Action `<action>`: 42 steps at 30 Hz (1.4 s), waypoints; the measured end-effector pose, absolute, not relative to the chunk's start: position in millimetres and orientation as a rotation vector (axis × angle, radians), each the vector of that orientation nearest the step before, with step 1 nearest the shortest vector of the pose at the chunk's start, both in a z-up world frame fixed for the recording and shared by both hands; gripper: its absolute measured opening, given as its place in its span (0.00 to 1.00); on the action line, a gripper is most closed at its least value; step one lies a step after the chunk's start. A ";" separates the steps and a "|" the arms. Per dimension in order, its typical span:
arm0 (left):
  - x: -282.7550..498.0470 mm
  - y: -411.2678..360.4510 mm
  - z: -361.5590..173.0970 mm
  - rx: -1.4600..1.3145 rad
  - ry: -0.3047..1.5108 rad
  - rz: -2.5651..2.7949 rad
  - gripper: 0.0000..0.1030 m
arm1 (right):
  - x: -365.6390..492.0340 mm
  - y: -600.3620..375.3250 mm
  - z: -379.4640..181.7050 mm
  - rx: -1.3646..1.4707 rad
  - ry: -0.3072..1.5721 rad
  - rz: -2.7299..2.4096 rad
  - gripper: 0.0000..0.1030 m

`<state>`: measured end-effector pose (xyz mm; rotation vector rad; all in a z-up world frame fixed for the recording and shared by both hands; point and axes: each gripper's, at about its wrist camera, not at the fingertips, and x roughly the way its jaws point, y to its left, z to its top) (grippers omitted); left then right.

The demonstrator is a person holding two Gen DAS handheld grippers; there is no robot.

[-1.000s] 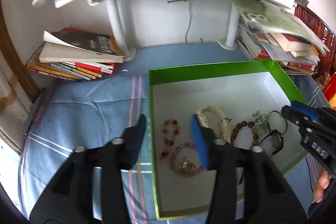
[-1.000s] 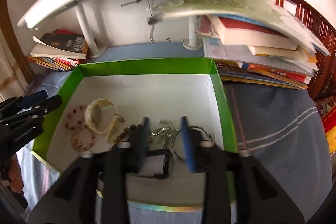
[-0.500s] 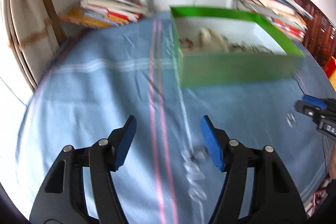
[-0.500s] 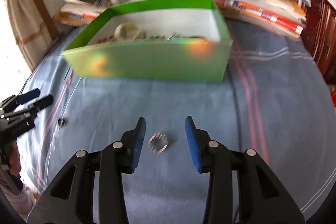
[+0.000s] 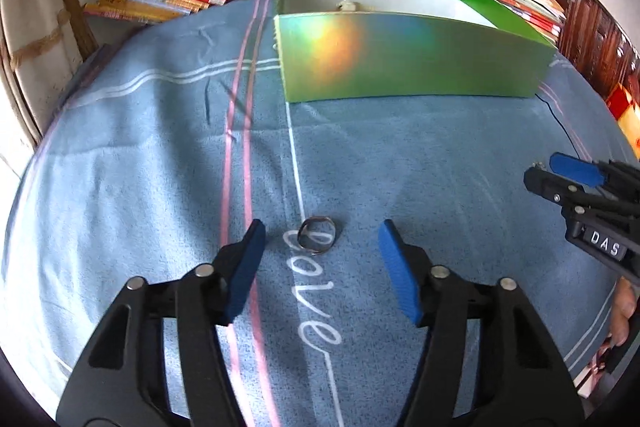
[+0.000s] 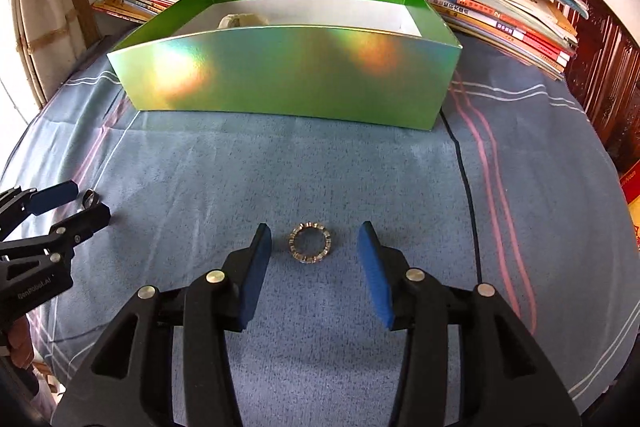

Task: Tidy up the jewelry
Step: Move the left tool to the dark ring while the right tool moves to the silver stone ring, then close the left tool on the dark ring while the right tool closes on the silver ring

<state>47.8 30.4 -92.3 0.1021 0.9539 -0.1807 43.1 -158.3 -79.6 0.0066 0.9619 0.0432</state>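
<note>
While both grippers tilt down over the blue cloth [image 6: 360,167], each camera frames its own ring. Nearest, the left gripper [image 5: 320,247] has its jaws closing around a plain silver ring [image 5: 317,239] lying on white lettering, pads clear of it. Only the right wrist view shows the studded ring [image 6: 310,242], flat between the opening jaws of the right gripper [image 6: 314,251], untouched. Beyond stands the green box [image 6: 288,79], a pale bangle [image 6: 236,21] peeking over its wall, with stacked books [image 6: 500,11] behind.
</note>
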 end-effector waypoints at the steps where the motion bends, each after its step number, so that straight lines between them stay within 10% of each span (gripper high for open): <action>1: 48.7 32.7 -91.4 0.087 0.947 -0.181 0.56 | 42.6 -157.7 -79.8 0.007 0.958 0.042 0.44; 11: 46.5 29.6 -91.3 0.094 0.925 -0.164 0.29 | 41.2 -157.7 -81.1 0.015 0.939 0.039 0.42; 28: 43.6 22.1 -90.9 0.119 0.895 -0.103 0.34 | 37.8 -156.4 -81.1 0.021 0.934 0.038 0.32; 42: 37.9 12.6 -90.8 0.119 0.898 -0.142 0.20 | 35.5 -156.2 -80.6 0.047 0.941 0.048 0.21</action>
